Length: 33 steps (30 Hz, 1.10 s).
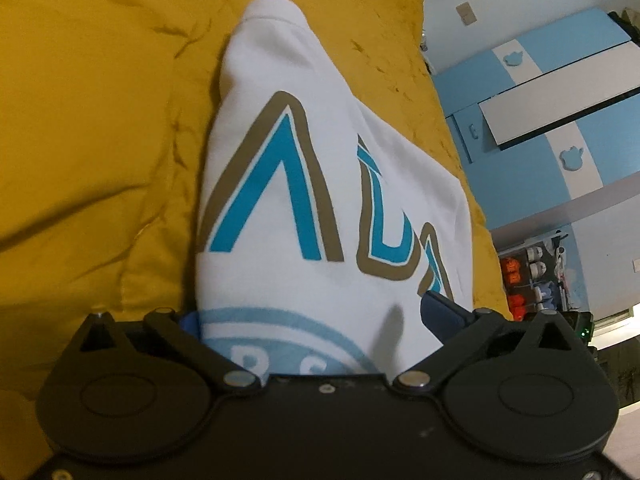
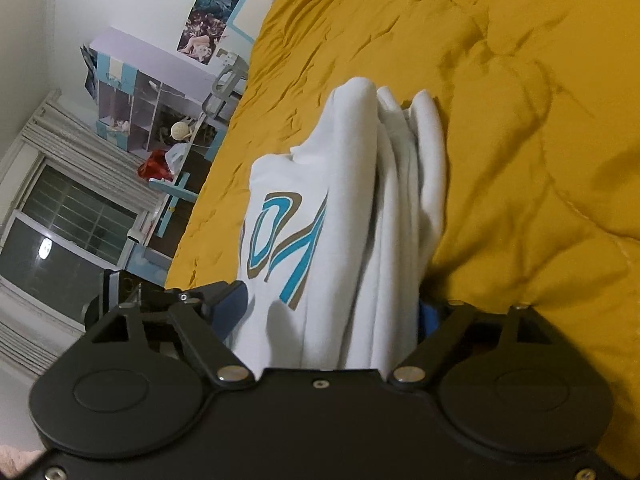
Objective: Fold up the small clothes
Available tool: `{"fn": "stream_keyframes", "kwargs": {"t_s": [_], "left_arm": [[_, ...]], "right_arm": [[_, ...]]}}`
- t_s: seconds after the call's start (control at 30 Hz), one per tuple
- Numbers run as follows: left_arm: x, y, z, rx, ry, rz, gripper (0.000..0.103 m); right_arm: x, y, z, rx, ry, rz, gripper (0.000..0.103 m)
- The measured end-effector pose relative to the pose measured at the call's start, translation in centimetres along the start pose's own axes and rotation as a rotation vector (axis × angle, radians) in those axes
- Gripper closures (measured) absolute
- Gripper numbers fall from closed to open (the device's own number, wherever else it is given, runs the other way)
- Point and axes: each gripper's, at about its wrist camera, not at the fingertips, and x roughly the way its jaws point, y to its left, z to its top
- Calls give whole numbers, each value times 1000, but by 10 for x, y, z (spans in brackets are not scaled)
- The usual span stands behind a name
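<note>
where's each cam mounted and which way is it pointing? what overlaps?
Left wrist: on the left gripper, looking along its fingers at the white shirt and the yellow bedspread, blue wardrobe beyond; own black linkage shows.
Right wrist: on the right gripper, looking along bunched shirt over bedspread toward a window; own linkage shows.
Shared: shirt and bedspread.

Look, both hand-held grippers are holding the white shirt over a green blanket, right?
Almost. The blanket is mustard yellow, not green; both wrist views show it. The rest holds: the left hand-held gripper and the right hand-held gripper each grip the white shirt above it.
</note>
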Motion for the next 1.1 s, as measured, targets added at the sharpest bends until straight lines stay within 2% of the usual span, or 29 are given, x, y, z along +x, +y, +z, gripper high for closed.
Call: {"fn": "stream_keyframes", "kwargs": {"t_s": [0.07,0.13,0.17,0.2,0.27,0.3,0.37,0.5,0.6,0.7,0.87,1.1], "left_arm": [[3,1,1,-14,-3,-7,0],[0,2,-1,-31,-8,-17,0],[-2,2,-1,-38,-13,-14,11],[-4,3,2,-39,-15,-7,35],[-9,8,2,-51,-8,-6,64],[-10,11,2,-69,-5,-26,68],[-14,11,2,-79,-5,-37,72],[-23,-5,4,-31,-20,-20,75],[-46,-15,10,-12,-41,-24,75],[-78,-23,15,1,-65,-30,75],[-150,-32,13,49,-116,13,74],[-239,-11,-10,60,-157,80,73]], "right_arm": [[4,1,0,-3,-7,8,18],[9,3,1,-8,-11,-2,25],[9,3,1,-6,-17,-16,37],[10,3,1,-1,-13,-29,52],[11,4,2,5,1,-52,61],[10,6,2,21,-8,-46,67],[9,8,3,50,-14,-33,70],[5,29,3,21,-30,-71,72],[1,51,9,7,-29,-58,72],[1,78,11,-30,-35,-40,72],[15,134,11,-77,-28,11,72],[53,187,-17,-112,17,80,72]]}}
